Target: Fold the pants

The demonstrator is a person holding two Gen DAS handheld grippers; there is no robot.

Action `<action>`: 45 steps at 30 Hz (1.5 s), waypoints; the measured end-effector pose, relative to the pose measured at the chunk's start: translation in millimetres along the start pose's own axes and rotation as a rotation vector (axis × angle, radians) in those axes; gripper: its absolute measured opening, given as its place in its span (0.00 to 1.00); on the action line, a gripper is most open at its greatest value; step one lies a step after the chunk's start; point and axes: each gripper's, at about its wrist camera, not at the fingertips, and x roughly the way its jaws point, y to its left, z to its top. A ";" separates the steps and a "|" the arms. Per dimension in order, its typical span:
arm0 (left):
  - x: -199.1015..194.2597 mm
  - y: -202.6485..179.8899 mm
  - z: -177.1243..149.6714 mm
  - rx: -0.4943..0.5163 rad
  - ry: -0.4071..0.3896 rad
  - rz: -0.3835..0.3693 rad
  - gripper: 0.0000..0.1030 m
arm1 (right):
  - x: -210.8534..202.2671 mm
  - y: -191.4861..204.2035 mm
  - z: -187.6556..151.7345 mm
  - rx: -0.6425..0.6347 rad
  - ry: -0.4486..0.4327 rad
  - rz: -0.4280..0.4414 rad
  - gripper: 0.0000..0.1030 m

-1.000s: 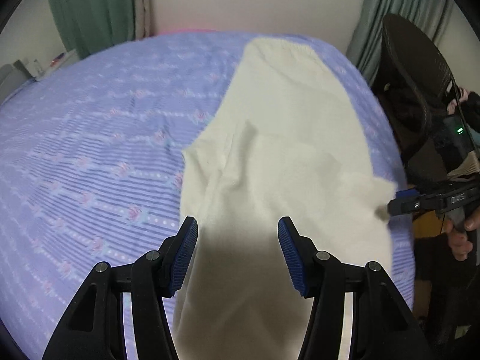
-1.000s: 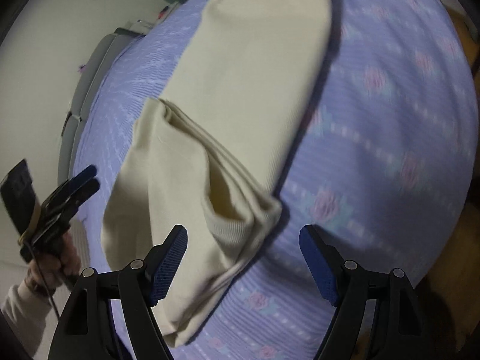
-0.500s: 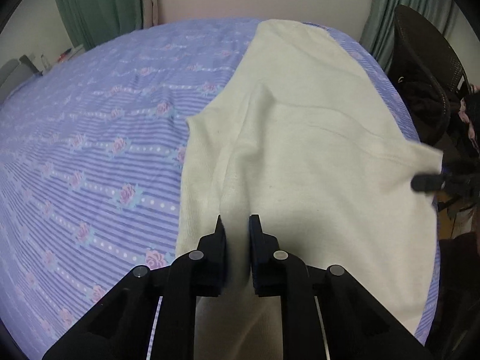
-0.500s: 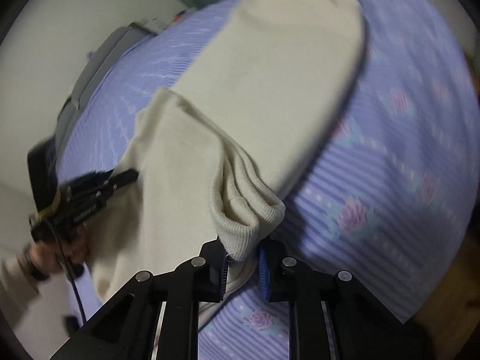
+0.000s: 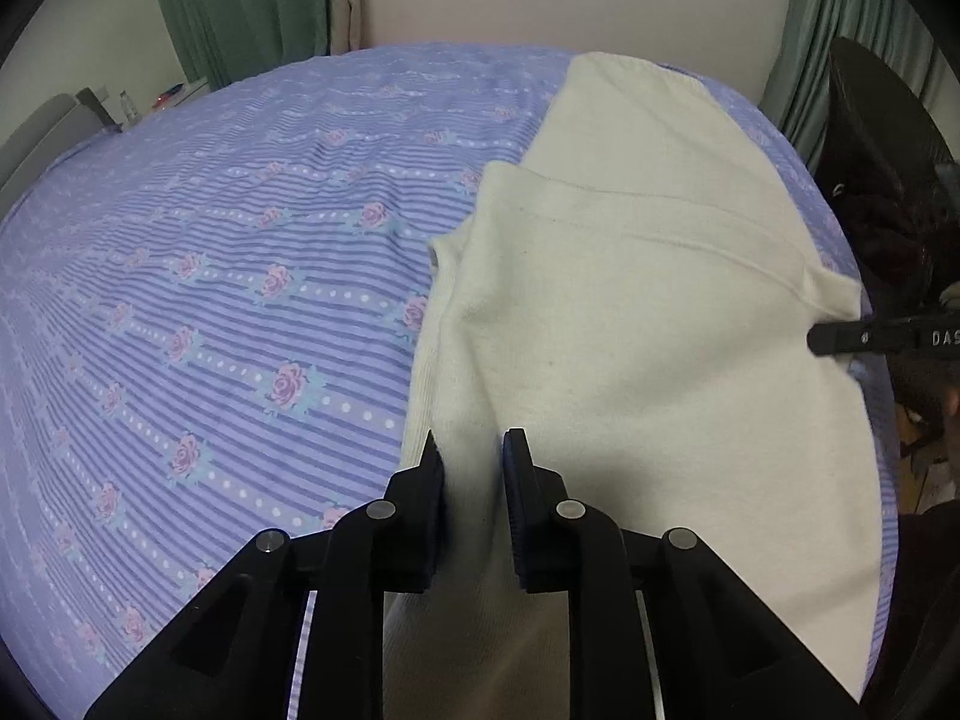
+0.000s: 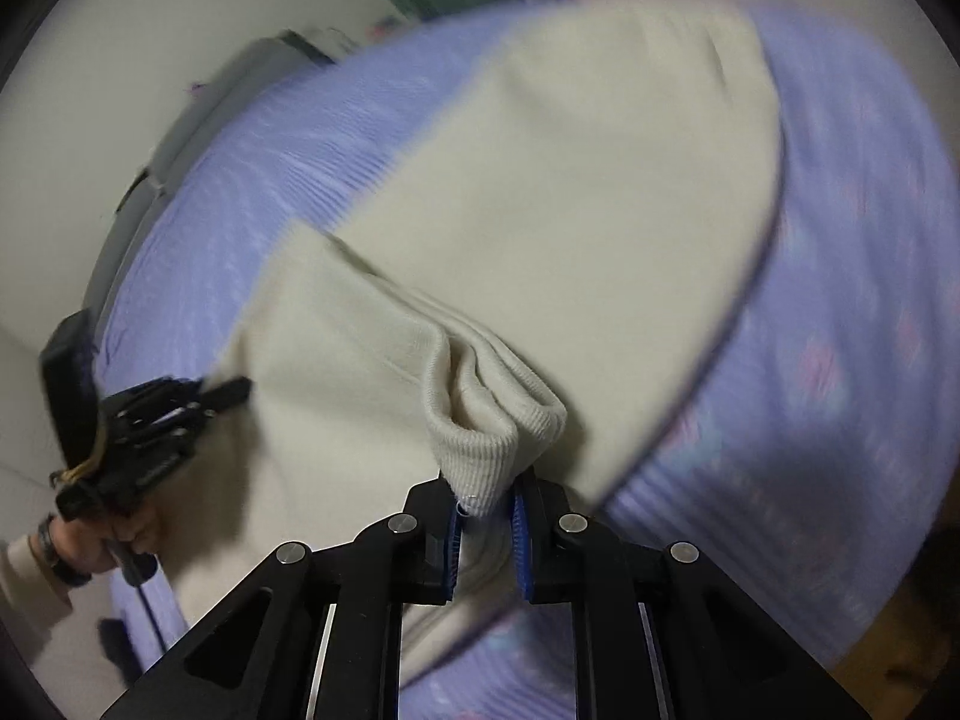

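Note:
Cream pants [image 5: 630, 300] lie lengthwise on a lilac striped bedspread [image 5: 240, 240], their near end lifted. My left gripper [image 5: 471, 450] pinches the left edge of that end; cloth fills the narrow gap and the jaws are opening slightly. My right gripper [image 6: 486, 498] is shut on the bunched ribbed cuff [image 6: 480, 450] at the other corner. Seen from the left wrist, the right gripper [image 5: 840, 339] tip holds the far corner taut. In the blurred right wrist view, the left gripper [image 6: 222, 390] grips the pants [image 6: 540, 180] at the left.
Green curtains [image 5: 240, 0] and a pale wall stand behind the bed. A dark chair [image 5: 882, 138] with clothes crowds the bed's right side. Small items sit on a stand [image 5: 150, 102] at the far left. A person's hand [image 6: 90, 534] holds the left gripper.
Both grippers went from wide open to closed on the pants' near end. That end has since lifted and stretched between them, and the right gripper moved sideways with the cuff.

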 end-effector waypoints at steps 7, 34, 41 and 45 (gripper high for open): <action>-35.1 -0.5 -7.8 0.004 -0.039 0.008 0.31 | -15.8 -1.4 -11.3 -0.022 -0.029 -0.032 0.37; -66.8 1.4 -130.0 0.098 -0.081 0.037 0.40 | -4.2 110.1 -154.9 -0.029 -0.069 -0.316 0.47; -83.1 1.2 -124.1 0.082 -0.114 0.029 0.40 | -3.5 115.5 -162.8 -0.019 -0.086 -0.375 0.47; -105.7 -1.8 -108.2 0.074 -0.126 0.032 0.42 | -24.1 125.0 -153.0 -0.005 -0.114 -0.344 0.47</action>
